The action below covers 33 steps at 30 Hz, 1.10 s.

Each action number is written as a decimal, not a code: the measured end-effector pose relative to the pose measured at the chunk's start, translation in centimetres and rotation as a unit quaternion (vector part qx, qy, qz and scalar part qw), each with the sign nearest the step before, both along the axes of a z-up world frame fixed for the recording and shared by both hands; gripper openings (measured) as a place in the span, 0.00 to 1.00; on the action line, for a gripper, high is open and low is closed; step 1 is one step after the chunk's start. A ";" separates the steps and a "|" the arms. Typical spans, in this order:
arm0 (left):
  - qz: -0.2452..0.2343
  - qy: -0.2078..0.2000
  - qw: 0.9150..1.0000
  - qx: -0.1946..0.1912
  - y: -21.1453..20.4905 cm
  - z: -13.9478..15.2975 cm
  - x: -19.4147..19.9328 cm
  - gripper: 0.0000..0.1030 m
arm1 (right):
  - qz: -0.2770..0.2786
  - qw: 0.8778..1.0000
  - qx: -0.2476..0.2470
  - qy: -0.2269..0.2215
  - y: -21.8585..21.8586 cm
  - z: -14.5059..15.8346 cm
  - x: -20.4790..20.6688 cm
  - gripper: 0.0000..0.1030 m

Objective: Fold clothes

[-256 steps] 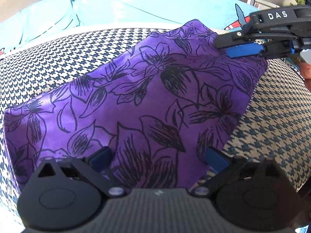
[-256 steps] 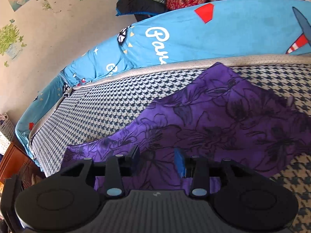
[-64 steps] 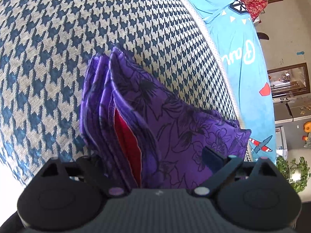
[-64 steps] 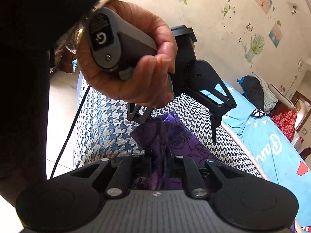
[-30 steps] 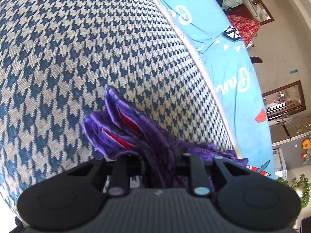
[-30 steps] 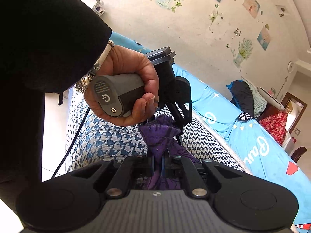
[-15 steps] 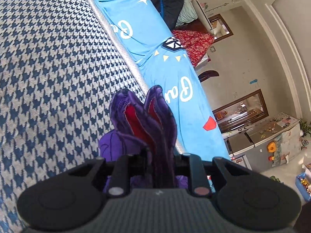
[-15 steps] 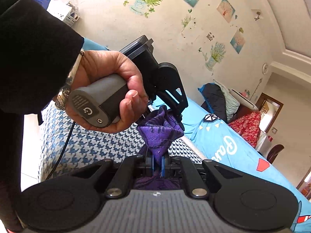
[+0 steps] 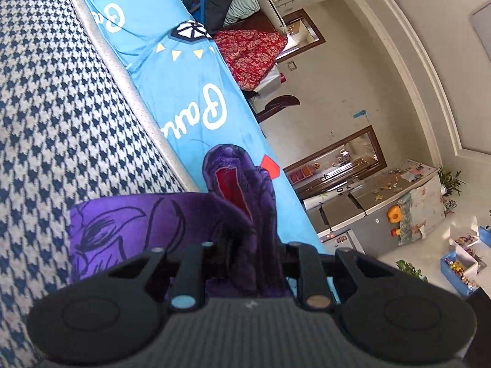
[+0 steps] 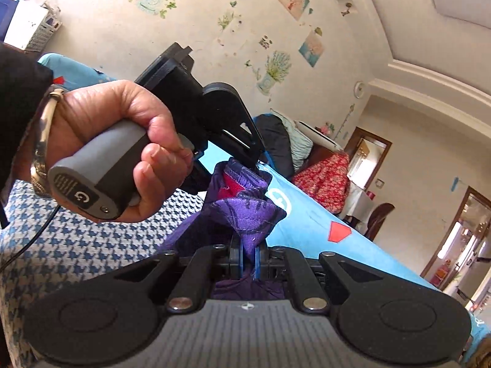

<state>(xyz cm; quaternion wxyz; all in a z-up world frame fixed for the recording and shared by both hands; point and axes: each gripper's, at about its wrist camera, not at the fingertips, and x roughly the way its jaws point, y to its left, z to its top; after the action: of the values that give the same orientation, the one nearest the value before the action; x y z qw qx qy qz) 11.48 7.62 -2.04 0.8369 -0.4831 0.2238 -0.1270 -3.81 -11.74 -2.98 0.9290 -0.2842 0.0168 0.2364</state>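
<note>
Garment [image 9: 239, 202]: folded into a thick bundle, pinched in my left gripper [image 9: 245, 254] and right gripper [image 10: 248, 260]; setting down remains, I judge.

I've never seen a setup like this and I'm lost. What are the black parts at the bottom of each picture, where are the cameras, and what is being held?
There is no robot here: a person holds a hand-operated gripper in each hand, each with a camera looking along its fingers. The black parts are those grippers. The left gripper is shut on a bunched purple floral garment. The right gripper pinches the same garment, and its view shows the person's left hand on the other handle. Beneath lies a houndstooth cover beside a blue blanket.
</note>
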 end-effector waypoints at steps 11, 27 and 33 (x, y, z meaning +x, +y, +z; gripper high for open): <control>-0.077 0.022 0.996 0.035 -10.4 -2.4 6.4 0.19 | -0.096 0.994 0.019 0.049 -6.7 -0.7 3.9 0.06; -0.123 0.053 0.990 0.032 -14.8 -6.4 8.9 0.64 | -0.180 0.969 0.044 0.163 -10.5 -2.9 8.9 0.07; -0.131 0.022 0.990 0.055 -13.7 -3.4 7.2 0.79 | -0.252 0.926 0.120 0.255 -12.9 -3.6 11.3 0.26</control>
<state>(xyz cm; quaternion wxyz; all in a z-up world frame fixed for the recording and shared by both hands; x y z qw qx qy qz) 18.70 -6.05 -5.47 0.8331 -0.4056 0.3105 -0.2120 7.47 -24.64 -6.56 0.9495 -0.0869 0.2956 0.0591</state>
